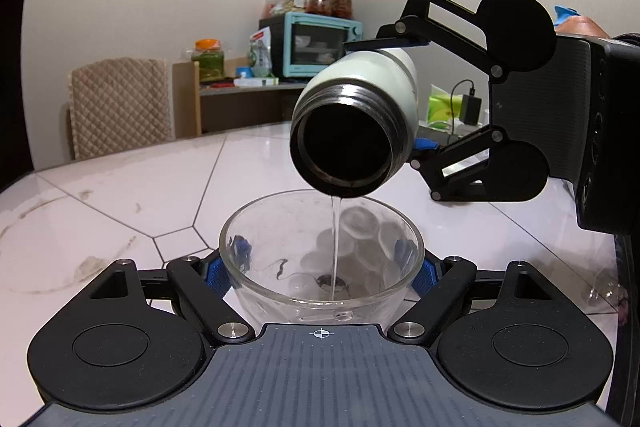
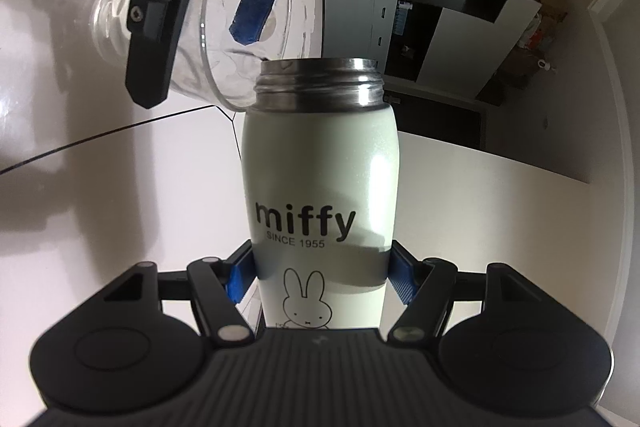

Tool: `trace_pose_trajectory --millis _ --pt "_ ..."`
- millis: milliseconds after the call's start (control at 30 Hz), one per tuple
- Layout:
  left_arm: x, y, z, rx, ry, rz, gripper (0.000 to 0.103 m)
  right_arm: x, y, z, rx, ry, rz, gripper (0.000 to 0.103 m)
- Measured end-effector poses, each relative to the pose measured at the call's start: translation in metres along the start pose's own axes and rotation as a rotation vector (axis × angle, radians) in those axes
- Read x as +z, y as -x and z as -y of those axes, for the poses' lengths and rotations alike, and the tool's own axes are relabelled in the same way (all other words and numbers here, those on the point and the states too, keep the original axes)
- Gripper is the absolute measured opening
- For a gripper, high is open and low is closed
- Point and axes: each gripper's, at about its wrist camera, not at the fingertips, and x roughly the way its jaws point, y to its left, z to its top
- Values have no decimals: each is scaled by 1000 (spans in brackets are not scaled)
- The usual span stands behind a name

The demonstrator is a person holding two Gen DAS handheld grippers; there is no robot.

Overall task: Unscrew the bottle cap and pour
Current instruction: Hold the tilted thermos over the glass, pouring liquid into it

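Note:
My left gripper (image 1: pixel 320 267) is shut on a clear glass bowl (image 1: pixel 260 227), its blue pads (image 1: pixel 216 277) against the bowl's sides. My right gripper (image 2: pixel 320 279) is shut on a pale green "miffy" bottle (image 2: pixel 320 187) with no cap on its steel threaded neck. In the left wrist view the bottle (image 1: pixel 360 131) is tilted mouth-down over the bowl and a thin stream of water (image 1: pixel 335 247) runs into it. In the right wrist view the bowl (image 2: pixel 244 19) sits just beyond the bottle's mouth, held by the left gripper (image 2: pixel 208 3). The cap is not in view.
The white tiled table (image 1: pixel 120 195) lies below. A padded chair (image 1: pixel 120 107) stands at its far left. A shelf with a teal toaster oven (image 1: pixel 316 43) and jars is behind. A tissue box and charger (image 1: pixel 456 107) sit at the right.

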Motion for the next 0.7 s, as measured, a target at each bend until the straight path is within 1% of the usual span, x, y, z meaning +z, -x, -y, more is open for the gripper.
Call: trace_pose_trajectory --millis 400,700 --pt "0 1 -4 -1 -2 1 87 -4 11 -8 4 12 -10 70" --pt "0 1 -2 -1 -1 2 87 2 8 -9 7 30 -17 70"
